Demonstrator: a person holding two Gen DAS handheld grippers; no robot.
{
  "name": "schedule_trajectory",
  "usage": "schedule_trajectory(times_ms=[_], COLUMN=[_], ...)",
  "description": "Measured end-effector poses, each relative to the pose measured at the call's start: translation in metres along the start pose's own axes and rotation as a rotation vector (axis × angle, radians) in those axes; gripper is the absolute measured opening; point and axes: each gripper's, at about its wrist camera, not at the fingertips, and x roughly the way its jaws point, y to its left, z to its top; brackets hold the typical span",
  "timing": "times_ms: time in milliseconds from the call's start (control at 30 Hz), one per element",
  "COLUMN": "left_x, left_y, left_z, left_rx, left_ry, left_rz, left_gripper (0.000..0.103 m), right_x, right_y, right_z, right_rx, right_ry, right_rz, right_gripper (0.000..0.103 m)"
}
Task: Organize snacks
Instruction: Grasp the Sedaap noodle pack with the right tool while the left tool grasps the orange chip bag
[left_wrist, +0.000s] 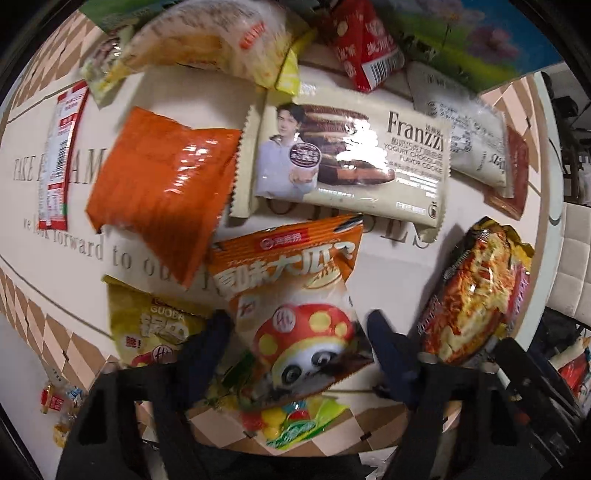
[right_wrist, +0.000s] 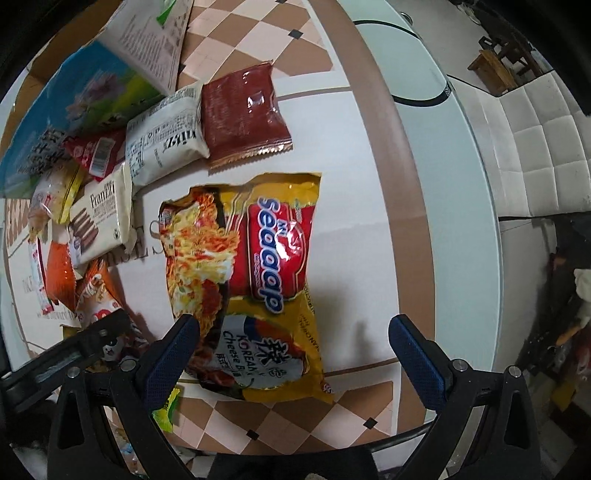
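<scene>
A: Left wrist view first. Left hand-held gripper (left_wrist: 297, 343) spread wide, one finger on each side of the panda seed bag (left_wrist: 295, 314). Released, not clenched. Cannot tell whether either pad touches the wrapper.

B: Straddling it lengthwise, then?

A: Yes, lined up with the bag's lower end, probably to take it by the narrow width instead of the puffed middle. Lying partly over a green candy bag (left_wrist: 295, 428) at the near edge of the desk (right_wrist: 351, 184), with a yellow Guoba bag (left_wrist: 155, 328) just beside on the left.

B: And farther out?

A: Orange packet (left_wrist: 162, 188) tilted, its lower corner close to the seed bag's top. Beyond that, the Franzzi cookie pack (left_wrist: 351, 158) lying flat, label up. Farthest, a loose overlapping heap: pale bag, red packet (left_wrist: 365, 44), all blurred.

B: Right wrist view?

A: Right hand-held gripper (right_wrist: 295, 350) also released, fingers far apart. Inner finger over the near corner of the noodle packet (right_wrist: 258, 277); outer finger above bare desk. Hovering over the packet's near end, not centred on it.

B: Why off-centre?

A: Perhaps only approaching. Hard to judge more. Packet flat, face up, set apart from the pile, so easy to reach without disturbing neighbours.

B: Behind it?

A: White packet (right_wrist: 166, 140) and dark red packet (right_wrist: 243, 114) side by side, edges touching, looking already squared up. Remaining snacks bunched to the left, unsorted.

B: Progress?

A: Early to middle, by the look of it: some snacks lined up, most still heaped.
</scene>
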Motion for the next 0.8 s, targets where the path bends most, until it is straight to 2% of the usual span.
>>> schedule_trajectory(times_ms=[33,167,267,467,500,567,667,800], left_x=[0.003,0.009,0.012,0.012,0.008,0.0,-0.011,-0.03], left_y=[0.0,-0.003,-0.004,0.002,0.005,0.009,0.009,0.007], left_z=[0.0,-0.002,-0.008,-0.012,-0.013,-0.016,-0.023,-0.03], left_rx=[-0.006,0.008,0.023,0.026,0.026,0.029,0.04,0.048], left_ry=[0.004,-0.029,-0.051,-0.075,-0.079,-0.089,-0.106,-0.134], left_rz=[-0.002,0.027,0.066,0.092,0.096,0.103,0.119,0.135], left_gripper=[0.056,0.05,0.048,0.046,0.046,0.045,0.045,0.044], right_x=[0.001,0.007,0.019,0.042,0.044,0.045,0.045,0.035], right_y=[-0.001,0.007,0.02,0.036,0.041,0.047,0.053,0.042], right_z=[0.0,0.006,0.012,0.009,0.011,0.007,0.0,-0.01], right_rx=[0.002,-0.012,-0.028,-0.063,-0.071,-0.084,-0.092,-0.074], right_ry=[0.002,0.02,0.048,0.102,0.104,0.103,0.087,0.06], right_rz=[0.005,0.022,0.008,-0.022,-0.027,-0.017,-0.007,0.024], right_gripper=[0.103,0.103,0.103,0.102,0.1,0.088,0.086,0.084])
